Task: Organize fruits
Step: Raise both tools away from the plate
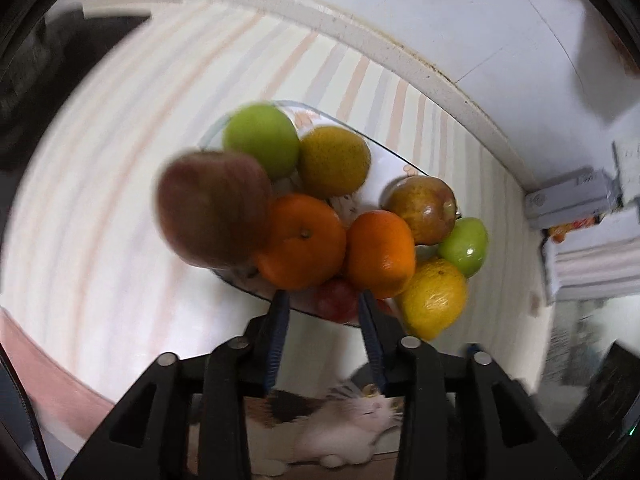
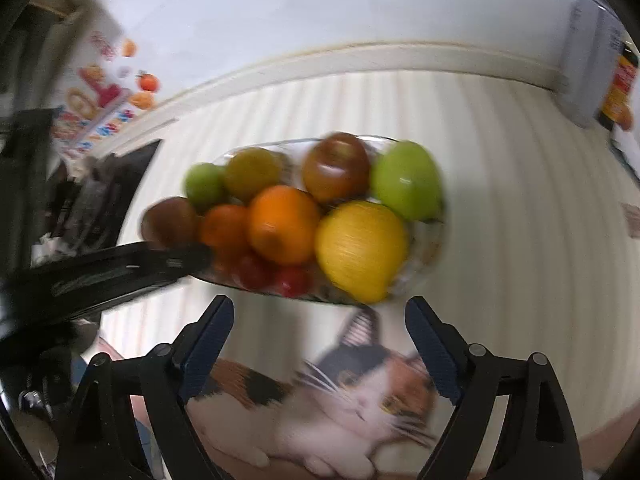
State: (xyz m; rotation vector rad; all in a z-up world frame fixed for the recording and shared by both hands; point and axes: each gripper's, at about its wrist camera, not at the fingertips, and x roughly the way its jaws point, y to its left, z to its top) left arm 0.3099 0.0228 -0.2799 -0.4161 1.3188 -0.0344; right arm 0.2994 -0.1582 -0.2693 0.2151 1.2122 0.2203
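A glass bowl (image 1: 386,154) (image 2: 428,258) on the striped cloth holds several fruits. Among them are a blurred red apple (image 1: 212,208), a green apple (image 1: 262,140), two oranges (image 1: 302,240) (image 2: 282,224), a yellow citrus (image 1: 434,300) (image 2: 362,250) and small red fruits (image 1: 338,300). My left gripper (image 1: 322,300) hovers at the bowl's near rim with its jaws a little apart, pressing on nothing. In the right wrist view it shows as a black arm (image 2: 120,266) at the bowl's left edge. My right gripper (image 2: 320,306) stands wide open just short of the bowl, empty.
A mat printed with a cat (image 2: 360,400) (image 1: 344,432) lies in front of the bowl. Stacked boxes (image 1: 572,200) stand to the right by the wall. A colourful package (image 2: 96,100) and dark objects (image 2: 96,200) sit at the left. A tall container (image 2: 592,60) stands at the far right.
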